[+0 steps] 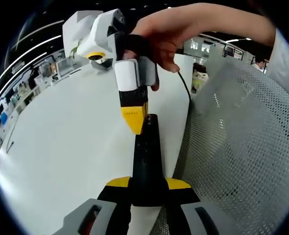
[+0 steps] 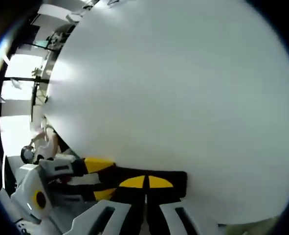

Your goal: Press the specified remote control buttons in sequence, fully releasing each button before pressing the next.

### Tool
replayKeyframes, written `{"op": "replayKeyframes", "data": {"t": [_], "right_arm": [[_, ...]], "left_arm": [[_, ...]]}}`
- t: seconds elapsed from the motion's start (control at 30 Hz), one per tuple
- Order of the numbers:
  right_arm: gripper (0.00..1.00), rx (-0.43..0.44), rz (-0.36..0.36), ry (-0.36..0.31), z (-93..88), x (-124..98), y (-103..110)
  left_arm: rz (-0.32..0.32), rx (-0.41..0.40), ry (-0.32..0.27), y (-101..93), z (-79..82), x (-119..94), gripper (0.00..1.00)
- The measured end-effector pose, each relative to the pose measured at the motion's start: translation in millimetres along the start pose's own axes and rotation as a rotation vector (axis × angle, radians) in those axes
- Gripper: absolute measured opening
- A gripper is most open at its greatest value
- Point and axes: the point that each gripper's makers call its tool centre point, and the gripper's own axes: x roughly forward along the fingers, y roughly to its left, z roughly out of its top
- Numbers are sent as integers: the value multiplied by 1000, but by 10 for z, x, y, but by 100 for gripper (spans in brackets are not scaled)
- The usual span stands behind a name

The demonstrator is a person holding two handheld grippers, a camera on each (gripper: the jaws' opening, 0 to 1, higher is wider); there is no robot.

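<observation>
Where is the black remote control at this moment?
In the left gripper view, the remote control lies on the white table, clamped between the left gripper jaws, with the right gripper tip pressing its far end.

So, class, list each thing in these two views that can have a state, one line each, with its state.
Remote: lying on the white table, clamped at its near end.
Left claw: shut on the remote.
Right claw: shut, tip down at the remote's far end; whether it presses a button cannot be told.
Hand: gripping the right claw.
</observation>
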Motion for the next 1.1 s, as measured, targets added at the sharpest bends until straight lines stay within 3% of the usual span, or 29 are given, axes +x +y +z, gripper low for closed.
{"op": "replayKeyframes", "data": {"t": [0.3,0.67,1.0,1.1], "right_arm": [[0,-42,-53,21,20,19,5],[0,-52,-104,105,16,35,-7],[0,-131,-123,71,-2,24,-12],[0,-95,-54,16,16,17,-5]], "left_arm": [[0,0,0,-2,-2,3,25],[-1,0,-1,0,-1,4,25],[-2,1,0,-1,-2,2,25],[-1,2,0,-4,0,-2,25]]}}
